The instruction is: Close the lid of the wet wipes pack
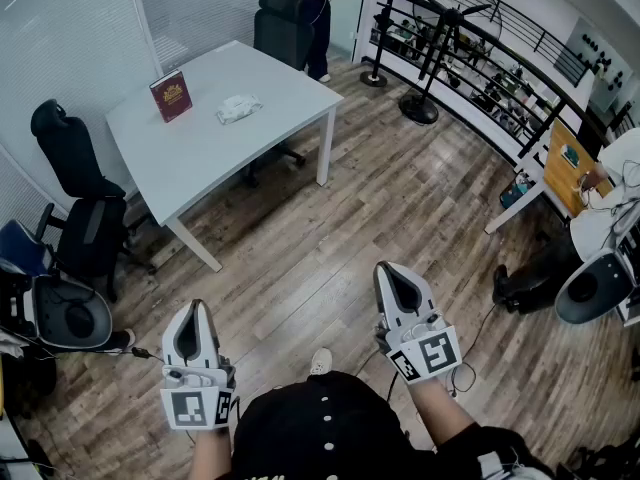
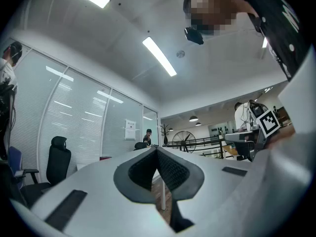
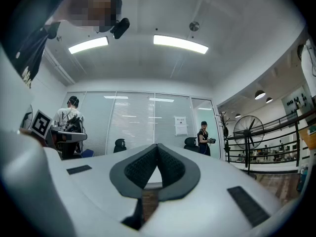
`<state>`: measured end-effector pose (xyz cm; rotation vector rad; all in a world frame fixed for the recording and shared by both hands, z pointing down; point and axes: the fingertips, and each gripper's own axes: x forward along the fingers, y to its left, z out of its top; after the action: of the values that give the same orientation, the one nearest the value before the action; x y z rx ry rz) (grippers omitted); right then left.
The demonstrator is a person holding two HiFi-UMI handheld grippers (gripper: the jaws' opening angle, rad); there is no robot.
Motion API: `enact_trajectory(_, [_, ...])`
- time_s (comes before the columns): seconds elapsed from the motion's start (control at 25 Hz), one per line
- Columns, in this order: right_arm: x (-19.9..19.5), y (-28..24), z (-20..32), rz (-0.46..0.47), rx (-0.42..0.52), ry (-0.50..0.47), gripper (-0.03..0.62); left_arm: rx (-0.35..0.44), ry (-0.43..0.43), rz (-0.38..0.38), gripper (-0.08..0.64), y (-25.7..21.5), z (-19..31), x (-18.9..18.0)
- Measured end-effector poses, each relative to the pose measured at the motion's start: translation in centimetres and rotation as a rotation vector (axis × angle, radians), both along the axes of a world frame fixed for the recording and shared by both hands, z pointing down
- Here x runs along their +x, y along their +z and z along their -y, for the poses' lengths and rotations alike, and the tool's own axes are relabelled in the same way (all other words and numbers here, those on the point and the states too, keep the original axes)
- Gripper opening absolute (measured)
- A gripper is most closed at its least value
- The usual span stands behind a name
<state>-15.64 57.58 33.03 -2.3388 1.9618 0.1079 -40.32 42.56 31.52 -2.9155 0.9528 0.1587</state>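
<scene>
The wet wipes pack (image 1: 238, 108), a small white packet, lies on the white table (image 1: 200, 153) far ahead, next to an upright red box (image 1: 171, 96). It is too small here to tell how its lid stands. Both grippers are held low, close to my body and well short of the table. My left gripper (image 1: 195, 309) is shut with nothing in it; in the left gripper view its pads (image 2: 170, 169) meet at the tip. My right gripper (image 1: 392, 269) is also shut and empty, and its pads (image 3: 170, 164) touch in the right gripper view.
Wooden floor lies between me and the table. Black office chairs (image 1: 75, 193) stand at the table's left and one (image 1: 280, 28) at its far end, where a person (image 1: 318, 13) stands. A floor fan (image 1: 440, 38) and a black railing (image 1: 500, 78) run along the right.
</scene>
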Motion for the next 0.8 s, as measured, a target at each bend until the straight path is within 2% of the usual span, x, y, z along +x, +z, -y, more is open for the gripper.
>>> enact_trajectory(0.24, [-0.1, -1.2, 0.7, 0.038, 0.077, -0.058, 0.029, 0.006, -0.012, -0.003, 0.006, -0.2, 0.5, 0.0])
enact_trajectory(0.52, [0.0, -1.1, 1.0, -0.012, 0.052, -0.028, 0.029, 0.005, -0.009, -0.002, 0.006, 0.0, 0.8, 0.0])
enact_trajectory(0.8, [0.4, -0.5, 2.1, -0.046, 0.019, -0.038, 0.029, -0.002, -0.024, 0.008, 0.006, 0.4, 1.4, 0.4])
